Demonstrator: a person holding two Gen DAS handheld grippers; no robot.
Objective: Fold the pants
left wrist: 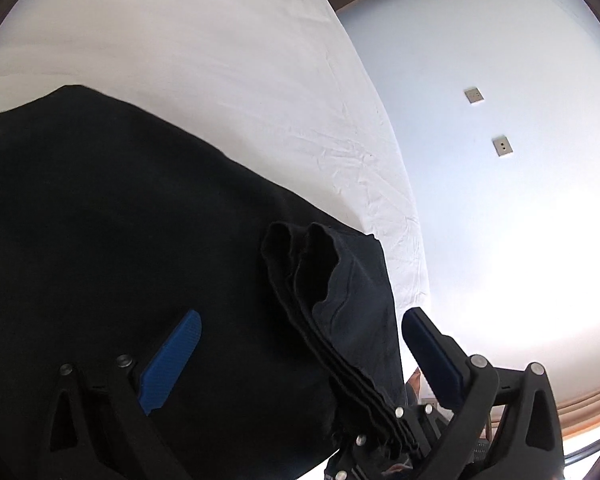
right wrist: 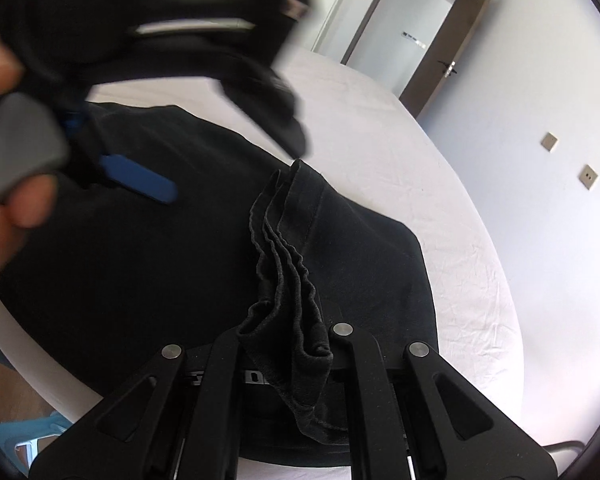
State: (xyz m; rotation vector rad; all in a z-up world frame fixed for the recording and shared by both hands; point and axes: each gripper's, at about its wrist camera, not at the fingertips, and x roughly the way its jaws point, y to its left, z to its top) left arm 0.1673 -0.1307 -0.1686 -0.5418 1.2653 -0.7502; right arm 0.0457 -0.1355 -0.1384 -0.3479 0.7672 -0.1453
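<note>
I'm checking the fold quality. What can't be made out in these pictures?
- Right gripper pads: right wrist view, buried in the bunched pants edge.
- Left gripper: right wrist view, motion-blurred; one finger hidden.
- Pants' full outline: left wrist view, cut off at the left and bottom edges.
- Fold layers: both views, black on black.

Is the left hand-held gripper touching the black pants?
Apart. In the left wrist view the left hand-held gripper is wide open, its blue pads clear of the bunched pants between them.
</note>
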